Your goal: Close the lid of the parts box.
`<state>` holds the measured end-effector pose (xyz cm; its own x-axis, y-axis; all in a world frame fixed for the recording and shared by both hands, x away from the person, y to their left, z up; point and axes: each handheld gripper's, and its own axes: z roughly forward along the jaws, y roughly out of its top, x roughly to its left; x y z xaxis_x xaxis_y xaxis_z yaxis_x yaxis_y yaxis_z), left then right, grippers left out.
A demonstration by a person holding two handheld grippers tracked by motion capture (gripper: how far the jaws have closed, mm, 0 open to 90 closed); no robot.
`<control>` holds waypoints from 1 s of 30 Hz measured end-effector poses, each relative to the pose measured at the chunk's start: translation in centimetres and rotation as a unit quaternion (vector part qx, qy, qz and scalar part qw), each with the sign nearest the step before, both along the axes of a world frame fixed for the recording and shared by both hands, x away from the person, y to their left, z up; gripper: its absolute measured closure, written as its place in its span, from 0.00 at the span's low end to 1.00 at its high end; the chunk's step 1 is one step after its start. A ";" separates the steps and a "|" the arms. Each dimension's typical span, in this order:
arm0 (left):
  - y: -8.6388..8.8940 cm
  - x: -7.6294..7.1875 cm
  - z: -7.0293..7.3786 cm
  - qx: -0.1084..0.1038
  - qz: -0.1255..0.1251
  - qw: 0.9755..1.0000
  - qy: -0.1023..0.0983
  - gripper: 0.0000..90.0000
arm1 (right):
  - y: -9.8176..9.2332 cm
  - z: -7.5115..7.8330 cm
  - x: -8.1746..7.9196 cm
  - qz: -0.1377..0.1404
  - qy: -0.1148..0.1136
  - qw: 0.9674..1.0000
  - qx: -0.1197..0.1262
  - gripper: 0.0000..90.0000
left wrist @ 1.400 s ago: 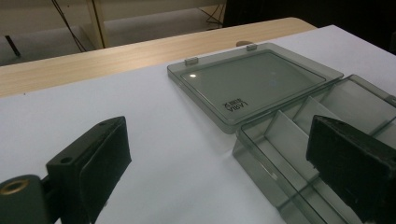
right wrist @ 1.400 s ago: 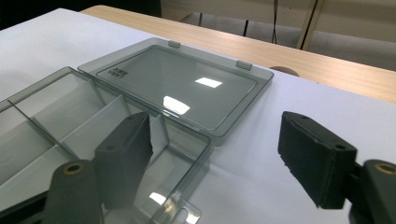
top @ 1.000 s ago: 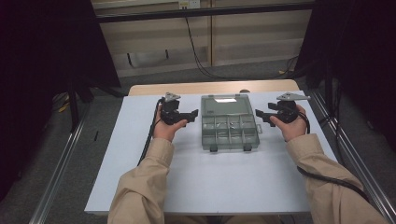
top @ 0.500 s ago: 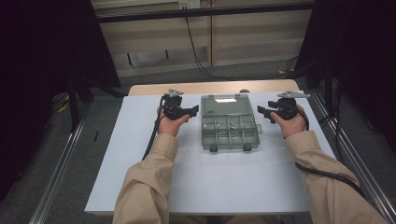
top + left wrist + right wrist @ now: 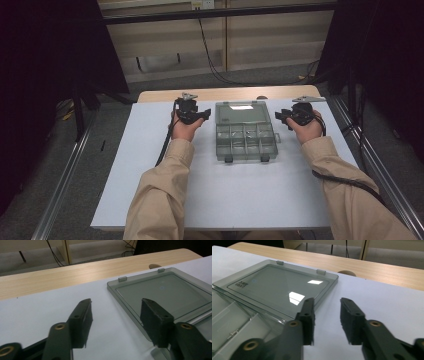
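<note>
A translucent grey compartment box [image 5: 246,142] lies open on the white sheet, its lid [image 5: 241,111] folded flat toward the far side. My left gripper [image 5: 202,116] hovers at the lid's left edge. Its jaws [image 5: 116,302] have just been closing and still stand apart, with the lid's edge [image 5: 162,292] below the gap and no pad touching it. My right gripper [image 5: 279,116] is at the lid's right edge. Its jaws [image 5: 327,301] have also been closing, with a narrow gap over the sheet beside the lid [image 5: 277,287]. The divided tray [image 5: 234,317] shows nothing inside.
The white sheet [image 5: 225,190] covers a wooden table [image 5: 230,93] whose far strip is bare. Metal rails [image 5: 65,180] run along the left and right [image 5: 380,170] sides. A black cable [image 5: 165,145] trails from the left gripper beside the sleeve.
The left gripper has shifted a little farther up the table and toward the box. The right hand has stayed in place.
</note>
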<state>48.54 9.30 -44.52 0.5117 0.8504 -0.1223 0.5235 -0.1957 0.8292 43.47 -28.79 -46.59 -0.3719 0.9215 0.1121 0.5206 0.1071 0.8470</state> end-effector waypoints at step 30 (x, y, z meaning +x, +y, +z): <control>-1.5 2.8 -2.8 0.007 -0.003 0.996 0.092 1.00 | 1.4 -1.9 3.0 0.001 0.059 0.998 -0.006 1.00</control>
